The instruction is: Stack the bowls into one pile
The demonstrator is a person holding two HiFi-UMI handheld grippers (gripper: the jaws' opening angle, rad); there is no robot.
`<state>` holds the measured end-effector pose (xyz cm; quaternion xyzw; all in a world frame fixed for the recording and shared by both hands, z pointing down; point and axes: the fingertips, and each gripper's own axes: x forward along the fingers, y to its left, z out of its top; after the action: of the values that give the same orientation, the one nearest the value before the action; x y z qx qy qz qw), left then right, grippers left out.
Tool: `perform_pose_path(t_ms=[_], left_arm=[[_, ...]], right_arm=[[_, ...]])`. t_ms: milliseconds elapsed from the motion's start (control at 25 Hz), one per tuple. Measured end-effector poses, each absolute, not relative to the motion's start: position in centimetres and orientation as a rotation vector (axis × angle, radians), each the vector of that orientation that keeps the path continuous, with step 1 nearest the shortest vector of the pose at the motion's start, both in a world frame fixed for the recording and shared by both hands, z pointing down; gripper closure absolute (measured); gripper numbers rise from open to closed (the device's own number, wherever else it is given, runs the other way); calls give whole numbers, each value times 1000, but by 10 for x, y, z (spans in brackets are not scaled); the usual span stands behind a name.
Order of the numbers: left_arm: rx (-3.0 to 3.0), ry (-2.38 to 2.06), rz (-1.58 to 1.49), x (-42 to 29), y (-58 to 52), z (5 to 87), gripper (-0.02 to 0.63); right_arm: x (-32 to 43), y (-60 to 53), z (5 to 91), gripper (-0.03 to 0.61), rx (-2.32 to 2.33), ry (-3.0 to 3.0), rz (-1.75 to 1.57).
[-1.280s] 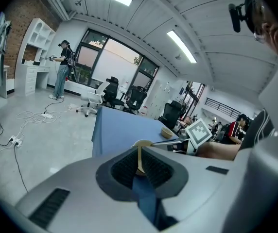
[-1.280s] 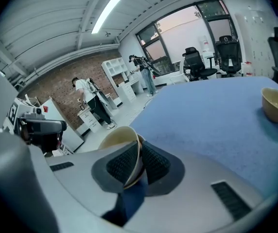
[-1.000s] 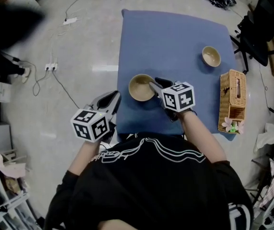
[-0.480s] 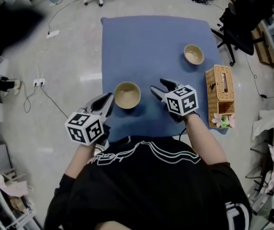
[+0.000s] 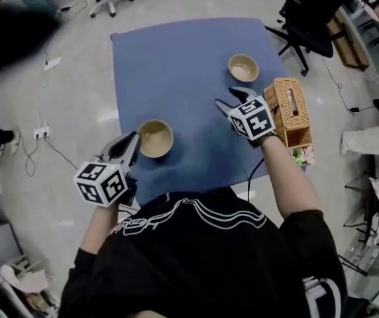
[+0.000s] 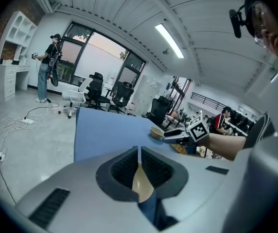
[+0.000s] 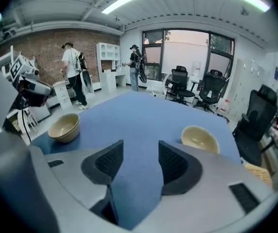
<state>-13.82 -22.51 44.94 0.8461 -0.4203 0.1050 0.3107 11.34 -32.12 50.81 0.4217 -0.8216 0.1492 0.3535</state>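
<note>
On the blue table [image 5: 189, 58] a tan bowl pile [image 5: 155, 138], which looks like two nested bowls [image 7: 65, 126], sits near the front left. A single tan bowl [image 5: 243, 67] stands at the far right, also seen in the right gripper view [image 7: 199, 139] and the left gripper view [image 6: 157, 131]. My right gripper [image 5: 231, 99] hovers just short of the single bowl, jaws open with only blue cloth between them [image 7: 140, 152]. My left gripper [image 5: 131, 144] rests beside the pile's left rim, pads together [image 6: 139, 152], holding nothing; the pile shows tan behind them.
A wicker box [image 5: 289, 111] stands at the table's right edge, close to my right gripper. A black office chair [image 5: 309, 18] is beyond the far right corner. Cables and a power strip [image 5: 40, 132] lie on the floor at left. People stand in the background [image 7: 73, 69].
My right gripper came off the near bowl pile with its jaws wider and swung across to the far right bowl. The left gripper stayed by the pile, shifting slightly.
</note>
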Motion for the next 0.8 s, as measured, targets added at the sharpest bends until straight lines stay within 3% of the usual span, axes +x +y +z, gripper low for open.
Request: perform_pose_path(t_ms=[800], left_arm=[[2261, -1117, 290, -137, -232, 447, 574]], right_arm=[[195, -385, 567, 351, 841, -1563, -249]])
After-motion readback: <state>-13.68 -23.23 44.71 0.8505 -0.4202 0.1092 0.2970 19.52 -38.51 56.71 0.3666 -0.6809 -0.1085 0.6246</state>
